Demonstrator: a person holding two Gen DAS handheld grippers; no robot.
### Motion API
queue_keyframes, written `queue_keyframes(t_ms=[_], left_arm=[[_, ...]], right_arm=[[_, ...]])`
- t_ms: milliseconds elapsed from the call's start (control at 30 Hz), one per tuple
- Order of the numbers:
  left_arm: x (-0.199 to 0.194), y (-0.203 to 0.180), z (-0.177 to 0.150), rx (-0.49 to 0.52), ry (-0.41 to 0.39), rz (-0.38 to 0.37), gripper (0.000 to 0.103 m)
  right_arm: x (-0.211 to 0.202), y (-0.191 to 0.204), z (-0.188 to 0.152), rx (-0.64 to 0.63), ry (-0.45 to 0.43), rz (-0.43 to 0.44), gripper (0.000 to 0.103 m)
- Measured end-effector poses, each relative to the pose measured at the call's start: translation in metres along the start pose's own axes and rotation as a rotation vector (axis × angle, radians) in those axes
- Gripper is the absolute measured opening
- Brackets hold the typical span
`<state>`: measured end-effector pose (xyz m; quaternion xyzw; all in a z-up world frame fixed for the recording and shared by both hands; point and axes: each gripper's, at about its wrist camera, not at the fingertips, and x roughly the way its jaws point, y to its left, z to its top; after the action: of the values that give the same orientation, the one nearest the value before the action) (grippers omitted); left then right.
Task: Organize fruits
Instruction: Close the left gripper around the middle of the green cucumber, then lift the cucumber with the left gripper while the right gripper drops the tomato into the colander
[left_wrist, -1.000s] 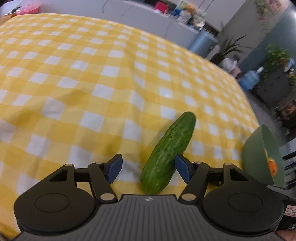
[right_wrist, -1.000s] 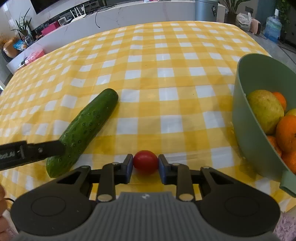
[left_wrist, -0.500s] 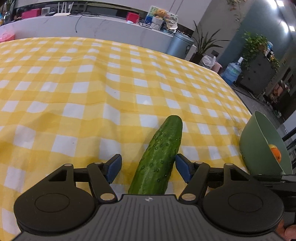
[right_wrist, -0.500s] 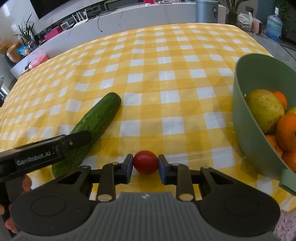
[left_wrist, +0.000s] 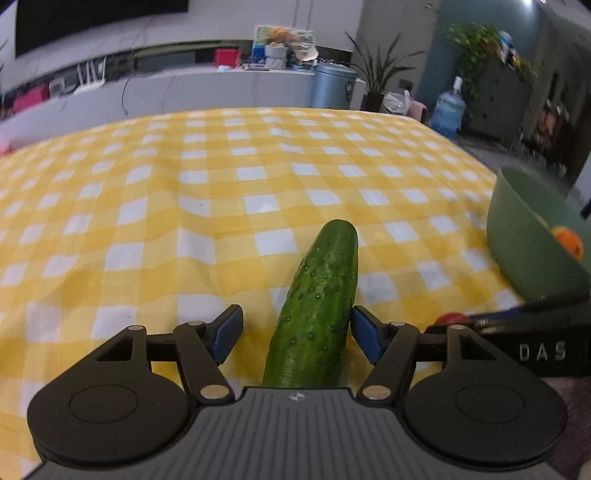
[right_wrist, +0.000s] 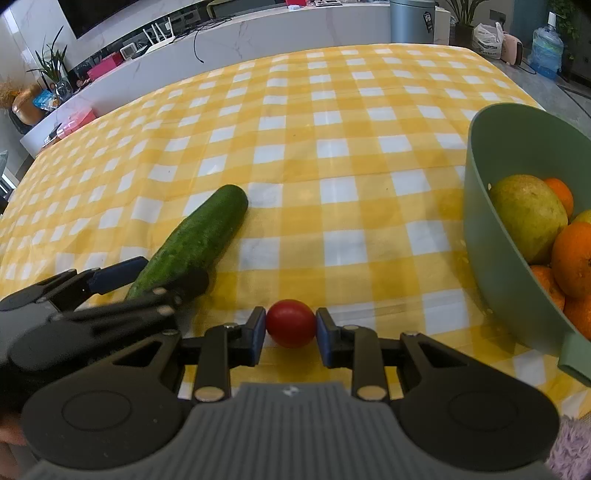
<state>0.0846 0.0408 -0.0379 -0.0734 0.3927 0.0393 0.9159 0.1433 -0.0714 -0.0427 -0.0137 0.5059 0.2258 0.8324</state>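
Observation:
A green cucumber (left_wrist: 317, 302) lies on the yellow checked tablecloth, its near end between the pads of my open left gripper (left_wrist: 297, 334); the right pad is at its side, the left pad stands apart. It also shows in the right wrist view (right_wrist: 199, 240), with the left gripper (right_wrist: 147, 277) around its near end. My right gripper (right_wrist: 290, 332) is shut on a small red tomato (right_wrist: 290, 323) resting on the cloth. The tomato (left_wrist: 450, 318) peeks out in the left wrist view. A green bowl (right_wrist: 491, 236) at the right holds a mango (right_wrist: 528, 218) and several oranges (right_wrist: 574, 258).
The bowl (left_wrist: 524, 240) sits near the table's right edge. The checked tablecloth (right_wrist: 332, 122) stretches far back. Beyond it are a white counter (right_wrist: 295, 26), a grey bin (right_wrist: 412, 18) and a water jug (right_wrist: 546, 48).
My left gripper has swung round and lined up along the cucumber, moving in so its near end sits between the pads. The right gripper stays shut on the tomato.

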Motion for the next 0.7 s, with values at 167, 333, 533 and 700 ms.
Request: queue_keyframes(t_ms=[167, 333, 533, 700], left_arm=[[-0.002, -0.013, -0.005, 0.062, -0.01, 0.004, 0.05], [-0.003, -0.018, -0.008, 0.095, -0.023, 0.025, 0.048], [-0.008, -0.015, -0.007, 0.059, -0.039, 0.018, 0.047], [-0.011, 0.014, 0.0, -0.14, -0.008, -0.117, 0.044]], right_arm=[[0.0, -0.001, 0.0, 0.004, 0.0, -0.003, 0.026], [-0.001, -0.002, -0.001, 0.012, -0.006, 0.006, 0.026], [-0.001, -0.003, -0.001, 0.016, -0.009, 0.021, 0.026], [-0.002, -0.006, -0.001, 0.031, -0.014, 0.035, 0.026]])
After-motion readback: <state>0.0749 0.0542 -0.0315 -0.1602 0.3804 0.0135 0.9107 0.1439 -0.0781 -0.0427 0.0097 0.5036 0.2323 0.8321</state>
